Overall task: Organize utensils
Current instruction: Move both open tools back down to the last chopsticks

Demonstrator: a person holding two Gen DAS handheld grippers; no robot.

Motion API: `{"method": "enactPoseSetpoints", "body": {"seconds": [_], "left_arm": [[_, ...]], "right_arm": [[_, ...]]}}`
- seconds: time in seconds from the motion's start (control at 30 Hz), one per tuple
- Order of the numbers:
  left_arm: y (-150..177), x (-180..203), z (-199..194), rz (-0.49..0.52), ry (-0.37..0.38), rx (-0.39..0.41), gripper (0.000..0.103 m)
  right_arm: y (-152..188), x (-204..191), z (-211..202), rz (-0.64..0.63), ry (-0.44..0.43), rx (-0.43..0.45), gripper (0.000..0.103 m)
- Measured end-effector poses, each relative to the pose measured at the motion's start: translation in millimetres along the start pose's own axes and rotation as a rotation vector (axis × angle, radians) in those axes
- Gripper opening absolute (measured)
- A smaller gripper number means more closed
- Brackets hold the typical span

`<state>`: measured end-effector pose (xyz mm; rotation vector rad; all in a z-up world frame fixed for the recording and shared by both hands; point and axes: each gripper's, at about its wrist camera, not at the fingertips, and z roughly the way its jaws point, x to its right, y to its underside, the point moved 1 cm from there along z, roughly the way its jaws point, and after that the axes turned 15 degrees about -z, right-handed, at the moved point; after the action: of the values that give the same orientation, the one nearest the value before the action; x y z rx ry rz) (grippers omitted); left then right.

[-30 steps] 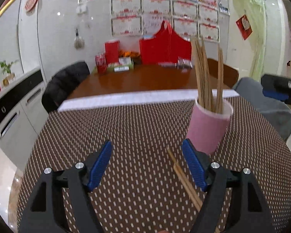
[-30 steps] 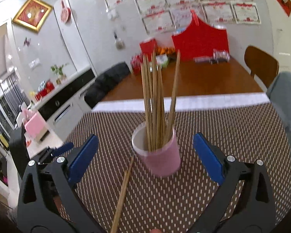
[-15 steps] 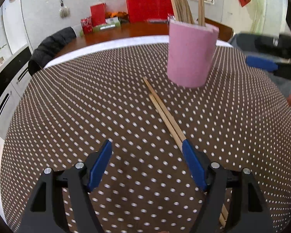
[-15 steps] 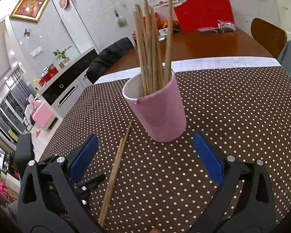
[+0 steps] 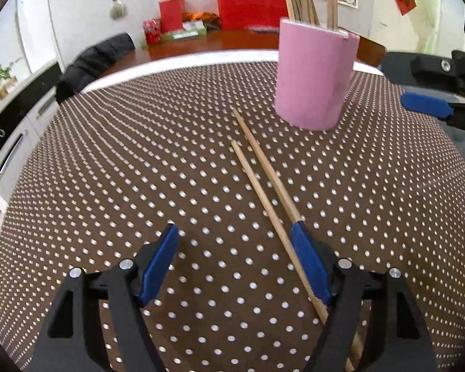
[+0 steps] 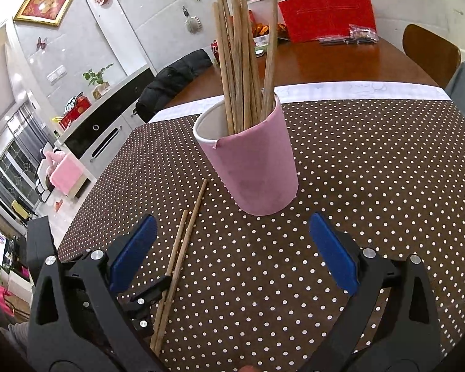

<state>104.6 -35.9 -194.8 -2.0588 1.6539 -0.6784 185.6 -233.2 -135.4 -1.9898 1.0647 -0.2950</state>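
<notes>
Two loose chopsticks (image 5: 265, 186) lie side by side on the tabletop (image 5: 139, 170), which carries a brown cloth with white dots. Their far tips stop just short of the pink cup (image 5: 314, 74). They lie flat and nearly parallel, one reaching a little farther toward the cup than the other, so a pinch across both looks possible. The cup stands upright and already holds a bundle of chopsticks (image 6: 241, 62) that lean against its rim; by my reading the loose pair belongs in there with them.

The left hand-held gripper (image 5: 234, 254) is low over the cloth with its jaws wide apart and nothing between them. Its right blue pad sits on or just over the near part of the pair, so the sticks are not yet centred in the gap. The right hand-held gripper (image 6: 232, 248) faces the cup from near it, also wide open and empty, probably ready to steady the cup.

The standing bundle crowds the cup's mouth, so slipping two more in will need a free gap. Farther back are red boxes (image 5: 251, 6), a dark jacket on a chair (image 5: 93, 59) and a wall of framed certificates, all well clear of the work.
</notes>
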Motion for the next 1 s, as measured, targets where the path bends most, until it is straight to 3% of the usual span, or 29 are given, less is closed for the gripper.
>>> {"method": "enactPoseSetpoints", "body": {"seconds": [0.2,0.43,0.47,0.57,0.6,0.63,0.73,0.9,1.0], "left_arm": [[-6.1,-1.5,0.4,0.016,0.03,-0.01,0.075],[-13.8,-39.8,-2.5,0.066,0.041,-0.016,0.075],[-15.0,-44.0,-2.7,0.074,0.045,-0.017,0.075],[-18.2,-51.6,-1.9,0.076,0.049,-0.02,0.075],[-19.0,-52.6,-1.1,0.073,0.055,-0.023,0.075],[-19.3,-53.6,-0.9,0.069,0.058,-0.024,0.075],[-23.8,-55.3,2.5,0.057,0.061,-0.021,0.075],[-49.9,-51.9,21.3,0.043,0.047,-0.034,0.074],[-62.8,-51.8,30.0,0.034,0.039,-0.038,0.062]], "right_arm": [[2.0,-6.0,9.2,-0.026,0.0,-0.036,0.097],[13.8,-41.9,45.3,-0.145,0.006,-0.165,0.095],[14.4,-50.5,50.5,-0.161,-0.006,-0.172,0.092],[17.6,-74.9,67.0,-0.222,-0.007,-0.205,0.065],[20.6,-82.4,74.4,-0.26,0.019,-0.234,0.047],[24.2,-89.3,81.0,-0.305,0.052,-0.264,0.037],[26.7,-101.3,80.1,-0.396,0.122,-0.287,0.026],[19.2,-82.2,82.1,-0.308,0.068,-0.278,0.027],[6.2,-76.9,90.7,-0.266,0.043,-0.277,0.033]]}}
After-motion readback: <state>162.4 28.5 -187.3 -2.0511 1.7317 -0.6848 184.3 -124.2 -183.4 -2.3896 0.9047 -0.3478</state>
